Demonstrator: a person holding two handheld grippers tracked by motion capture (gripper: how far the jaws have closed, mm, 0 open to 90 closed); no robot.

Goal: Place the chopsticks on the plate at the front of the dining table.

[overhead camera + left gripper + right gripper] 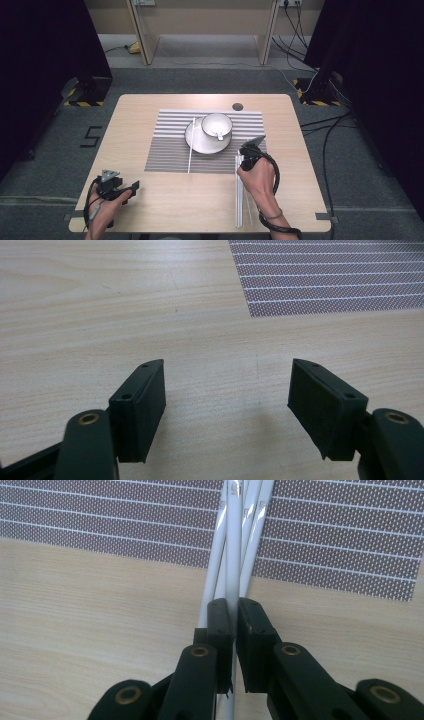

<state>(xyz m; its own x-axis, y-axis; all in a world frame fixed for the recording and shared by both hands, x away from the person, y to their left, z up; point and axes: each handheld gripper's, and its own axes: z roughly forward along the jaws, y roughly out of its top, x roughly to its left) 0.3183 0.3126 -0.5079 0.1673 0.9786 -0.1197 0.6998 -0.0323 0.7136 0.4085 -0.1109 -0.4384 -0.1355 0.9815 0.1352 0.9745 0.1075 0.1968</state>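
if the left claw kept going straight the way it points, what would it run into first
Probably the striped placemat: past the open left claw lies bare table, then the mat's near corner slightly to one side. Depth is unclear, so it might graze or miss that corner.

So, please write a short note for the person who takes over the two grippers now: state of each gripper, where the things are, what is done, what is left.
Right gripper: shut on one white straw, taken from the bundle of straws at the mat's near right corner.
Left gripper: open, holding nothing, over bare table at the near left.
Cup with a spoon in it stands on the saucer on the striped mat; one more straw lies across the saucer's left edge.
Probably left: bring the held straw to the cup.
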